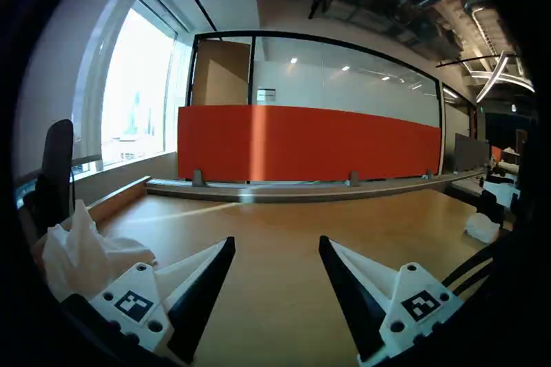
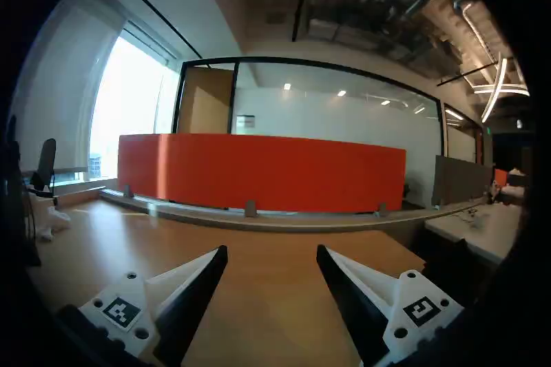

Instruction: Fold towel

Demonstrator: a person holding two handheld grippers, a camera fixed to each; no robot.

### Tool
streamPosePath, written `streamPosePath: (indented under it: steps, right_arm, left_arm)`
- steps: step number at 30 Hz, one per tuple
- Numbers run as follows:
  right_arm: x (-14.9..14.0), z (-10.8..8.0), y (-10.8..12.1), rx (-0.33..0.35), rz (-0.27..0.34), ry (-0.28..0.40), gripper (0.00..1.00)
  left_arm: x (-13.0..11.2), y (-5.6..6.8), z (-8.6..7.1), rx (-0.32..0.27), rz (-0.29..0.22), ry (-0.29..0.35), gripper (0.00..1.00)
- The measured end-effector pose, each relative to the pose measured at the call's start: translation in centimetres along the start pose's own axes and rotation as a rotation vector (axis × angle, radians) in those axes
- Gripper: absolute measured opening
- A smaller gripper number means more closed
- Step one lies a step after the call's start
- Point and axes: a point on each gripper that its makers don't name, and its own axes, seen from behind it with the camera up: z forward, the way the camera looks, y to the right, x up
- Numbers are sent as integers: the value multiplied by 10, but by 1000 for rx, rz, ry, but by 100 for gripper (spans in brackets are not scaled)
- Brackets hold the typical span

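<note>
A crumpled white towel lies heaped on the wooden desk at the left of the left gripper view, just beside the left finger. My left gripper is open above the bare desktop, nothing between its fingers. A small white bundle sits at the desk's far right. In the right gripper view my right gripper is open too, held over the wooden desk, and a white cloth shows far off at the left edge.
An orange divider panel runs along the back of the desk, with a glass wall behind it. A dark chair back stands by the window at left. A second white desk sits to the right.
</note>
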Motion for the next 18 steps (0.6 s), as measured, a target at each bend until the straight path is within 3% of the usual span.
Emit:
streamPosePath:
  steps: [9, 18]
  right_arm:
    - [-29, 2, 9, -51, 2, 1, 100]
    - [-53, -1, 3, -27, 2, -2, 100]
  left_arm:
    - [-24, -6, 5, 13, 0, 18, 90]
    - [-42, -13, 3, 29, -15, 19, 90]
